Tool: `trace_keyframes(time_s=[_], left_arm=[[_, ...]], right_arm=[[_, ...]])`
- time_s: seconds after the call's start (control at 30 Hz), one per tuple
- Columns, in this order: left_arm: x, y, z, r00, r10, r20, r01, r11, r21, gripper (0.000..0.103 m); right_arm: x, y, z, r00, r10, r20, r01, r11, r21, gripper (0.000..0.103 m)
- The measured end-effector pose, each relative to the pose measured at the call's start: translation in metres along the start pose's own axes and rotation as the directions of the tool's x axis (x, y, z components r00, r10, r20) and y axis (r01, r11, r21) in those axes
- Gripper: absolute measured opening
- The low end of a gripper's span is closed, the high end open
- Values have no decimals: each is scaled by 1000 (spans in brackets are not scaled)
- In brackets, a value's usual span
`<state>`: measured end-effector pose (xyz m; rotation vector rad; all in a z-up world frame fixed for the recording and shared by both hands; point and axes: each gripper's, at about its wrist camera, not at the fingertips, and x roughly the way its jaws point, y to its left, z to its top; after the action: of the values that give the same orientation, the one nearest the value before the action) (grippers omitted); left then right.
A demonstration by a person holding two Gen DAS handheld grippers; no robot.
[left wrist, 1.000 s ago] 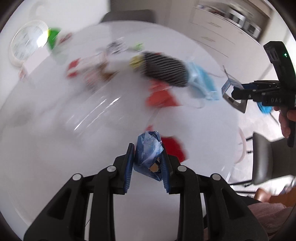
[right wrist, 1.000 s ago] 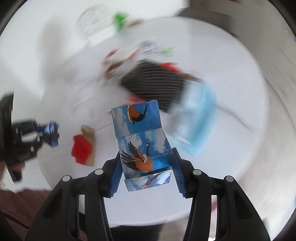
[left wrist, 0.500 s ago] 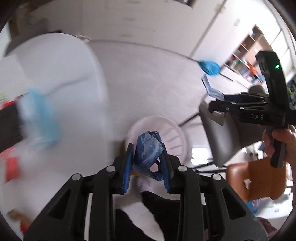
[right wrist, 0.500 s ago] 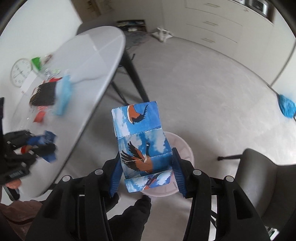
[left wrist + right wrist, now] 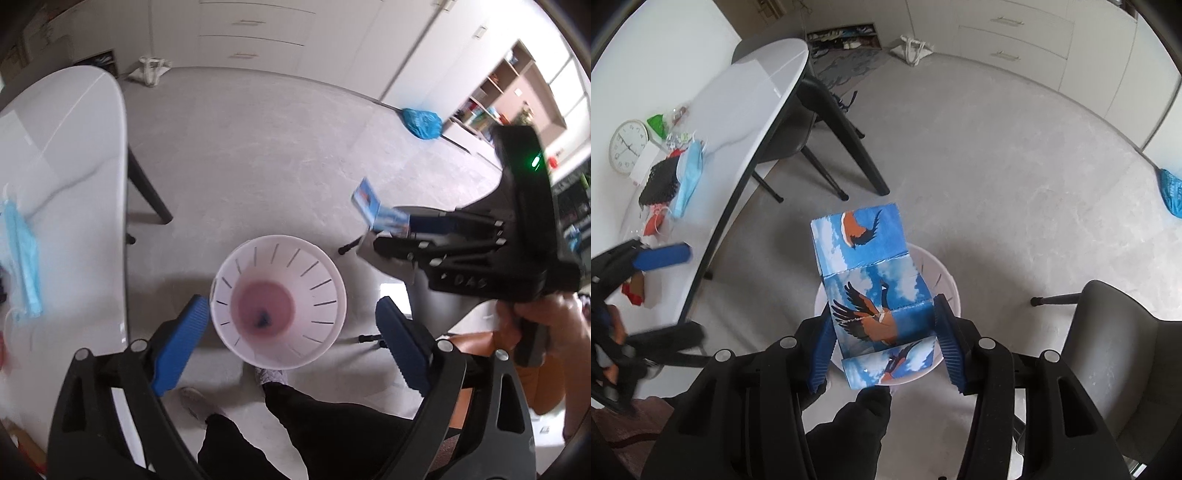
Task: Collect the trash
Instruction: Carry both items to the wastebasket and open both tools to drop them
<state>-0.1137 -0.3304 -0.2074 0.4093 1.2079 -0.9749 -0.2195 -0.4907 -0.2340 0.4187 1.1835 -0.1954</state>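
My left gripper (image 5: 291, 334) is open and empty above a white slotted trash bin (image 5: 321, 266) on the floor. A small blue wrapper (image 5: 263, 316) lies at the bin's bottom. My right gripper (image 5: 882, 345) is shut on a blue carton with bird pictures (image 5: 871, 291), held over the bin (image 5: 942, 275). In the left wrist view the right gripper (image 5: 391, 236) is to the right of the bin, with the carton (image 5: 373, 206) sticking out. The left gripper also shows in the right wrist view (image 5: 661, 256).
A white table (image 5: 746, 96) stands on the left with a blue face mask (image 5: 689, 177), a black striped item (image 5: 659, 182), red scraps and a clock (image 5: 628, 146). A grey chair (image 5: 1119, 343) is at the right. My legs (image 5: 295, 424) are below the bin.
My left gripper opened and the blue wrapper dropped into the bin. Both grippers swung from the table to above the bin. The right gripper still holds the carton.
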Motion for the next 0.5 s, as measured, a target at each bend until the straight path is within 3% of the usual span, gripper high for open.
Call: trace_keyframes(time_s=[0.07, 0.23, 0.4, 0.5], left_arm=[[-8, 6, 0, 1000, 27, 8, -27, 999, -28, 91], [-43, 27, -6, 994, 96, 51, -91, 990, -104, 92], [-92, 62, -19, 977, 175, 119, -147, 966, -214, 93], [-125, 84, -30, 962, 225, 156, -174, 943, -285, 94]], right_arm=[[9, 3, -1, 1000, 7, -27, -8, 1000, -16, 53], [24, 19, -1, 998, 7, -66, -11, 998, -55, 89], [10, 34, 11, 999, -9, -31, 8, 999, -34, 93], [-19, 50, 26, 999, -21, 48, 22, 999, -27, 99]])
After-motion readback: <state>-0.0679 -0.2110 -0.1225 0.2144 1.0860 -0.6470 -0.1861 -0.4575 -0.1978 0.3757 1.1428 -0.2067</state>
